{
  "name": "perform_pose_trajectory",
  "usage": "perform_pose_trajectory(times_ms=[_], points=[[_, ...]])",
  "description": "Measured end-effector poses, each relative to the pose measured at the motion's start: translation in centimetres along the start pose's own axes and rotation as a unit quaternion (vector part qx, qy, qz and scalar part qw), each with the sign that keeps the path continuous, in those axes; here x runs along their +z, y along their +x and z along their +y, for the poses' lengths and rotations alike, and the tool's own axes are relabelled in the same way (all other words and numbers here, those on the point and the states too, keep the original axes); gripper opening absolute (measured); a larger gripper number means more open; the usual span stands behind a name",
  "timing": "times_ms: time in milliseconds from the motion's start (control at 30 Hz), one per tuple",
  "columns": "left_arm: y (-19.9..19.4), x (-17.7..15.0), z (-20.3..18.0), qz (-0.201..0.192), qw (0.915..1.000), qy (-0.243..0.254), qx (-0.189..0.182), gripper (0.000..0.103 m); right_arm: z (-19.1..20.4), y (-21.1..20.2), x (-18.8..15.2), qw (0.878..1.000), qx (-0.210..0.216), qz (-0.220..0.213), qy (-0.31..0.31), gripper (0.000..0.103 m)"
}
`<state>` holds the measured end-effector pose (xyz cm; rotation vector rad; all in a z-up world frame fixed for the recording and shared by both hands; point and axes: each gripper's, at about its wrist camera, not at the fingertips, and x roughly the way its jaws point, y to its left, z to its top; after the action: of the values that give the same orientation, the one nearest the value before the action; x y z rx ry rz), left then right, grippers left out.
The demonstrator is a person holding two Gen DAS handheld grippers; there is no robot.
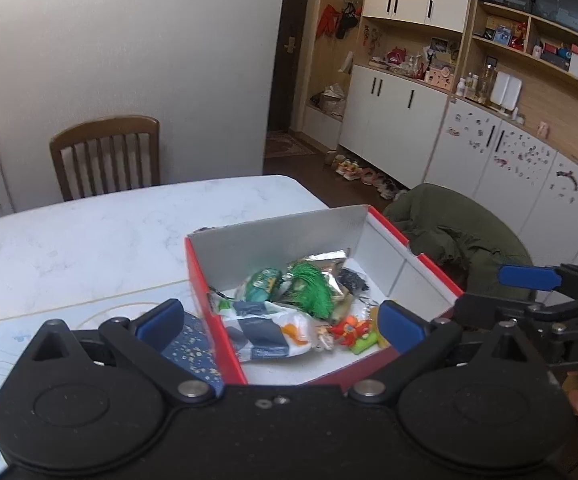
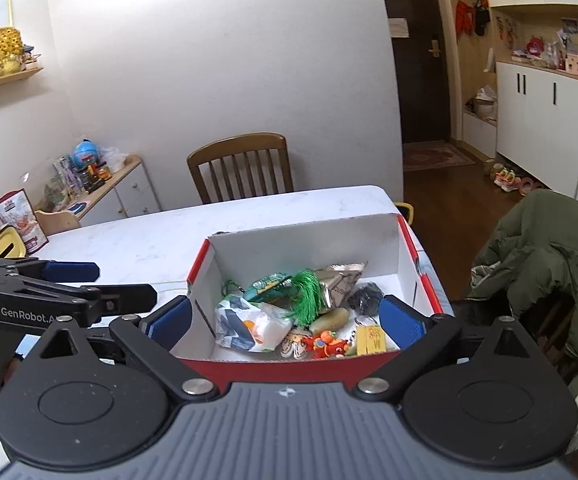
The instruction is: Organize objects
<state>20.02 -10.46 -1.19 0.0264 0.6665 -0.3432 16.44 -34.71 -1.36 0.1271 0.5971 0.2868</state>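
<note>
A red box (image 1: 199, 280) (image 2: 301, 368) with a white inside sits on the marble table (image 1: 89, 240). In it lie a green tassel (image 1: 313, 284) (image 2: 307, 290), a foil packet (image 1: 325, 258) (image 2: 341, 276), a white plastic packet (image 1: 265, 328) (image 2: 249, 322), a red-orange toy figure (image 1: 349, 330) (image 2: 327, 344), a yellow tag (image 2: 375, 340) and a black item (image 2: 365, 296). My left gripper (image 1: 281, 324) (image 2: 109, 282) hovers open over the box's near left corner, holding nothing. My right gripper (image 2: 285, 320) (image 1: 501, 292) hangs open above the box's near edge, also holding nothing.
A dark blue speckled item (image 1: 193, 344) lies on the table just left of the box. A wooden chair (image 1: 105, 156) (image 2: 241, 168) stands at the far side. A green jacket (image 1: 457, 236) (image 2: 549, 260) drapes over a chair to the right. A cluttered side cabinet (image 2: 121, 188) stands at left.
</note>
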Motion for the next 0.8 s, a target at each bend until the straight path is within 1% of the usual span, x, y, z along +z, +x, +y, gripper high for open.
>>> perform_pose_trajectory(times_ms=[300,800], points=[[0.19,-0.28,-0.38,0.006,1.0000,0.000,0.001,0.103,-0.36,-0.11,-0.69,1.000,-0.003,0.004,0.008,0.101],[0.86,-0.49,-0.43,0.013,0.9999,-0.002,-0.003,0.103,-0.22,0.32,-0.70,1.000,-0.007,0.011,0.001,0.101]])
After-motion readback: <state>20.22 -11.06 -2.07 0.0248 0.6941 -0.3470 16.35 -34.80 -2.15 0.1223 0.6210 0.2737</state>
